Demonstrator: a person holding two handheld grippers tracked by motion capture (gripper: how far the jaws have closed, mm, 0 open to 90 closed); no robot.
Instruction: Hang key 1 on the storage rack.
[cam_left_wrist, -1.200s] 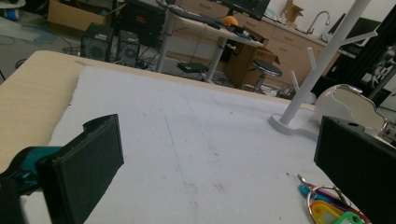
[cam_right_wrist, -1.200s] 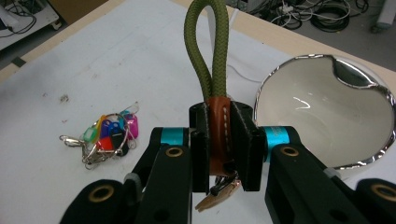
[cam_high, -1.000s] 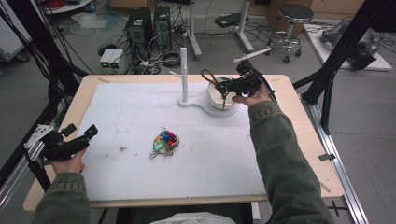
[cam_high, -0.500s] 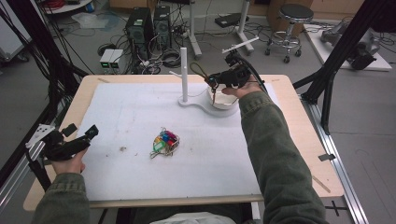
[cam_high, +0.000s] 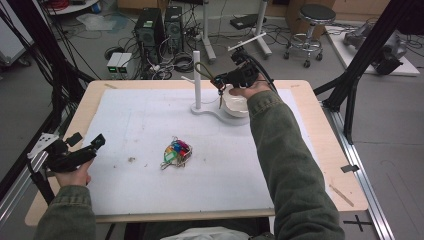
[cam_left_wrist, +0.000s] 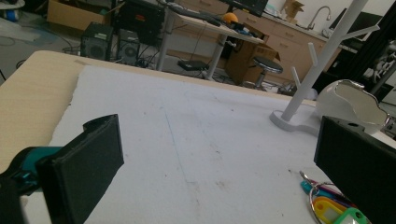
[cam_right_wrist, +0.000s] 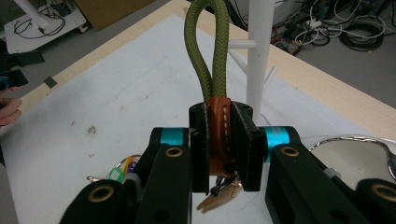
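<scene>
My right gripper (cam_high: 220, 81) is shut on a keychain: an olive rope loop (cam_right_wrist: 206, 46) bound by a brown leather band (cam_right_wrist: 219, 133), with metal keys hanging below the jaws. It hovers above the white bowl (cam_high: 236, 106), just right of the white peg stand (cam_high: 197, 75), and the loop (cam_high: 202, 71) reaches toward the post (cam_right_wrist: 259, 56). Over the table's left edge my left gripper (cam_high: 87, 140) stays open, its jaws (cam_left_wrist: 224, 163) wide apart with nothing between them. A bunch of coloured key tags (cam_high: 176, 151) lies mid-mat.
A white mat (cam_high: 150, 190) covers the wooden table (cam_high: 320, 130). The stand's base joins the bowl (cam_left_wrist: 350, 100) at the back. Beyond the far edge stand computer towers, cables and a stool (cam_high: 314, 15). Black frame posts flank both sides.
My right hand has carried the keychain left and slightly up, from over the bowl toward the stand's post. The left hand has kept still.
</scene>
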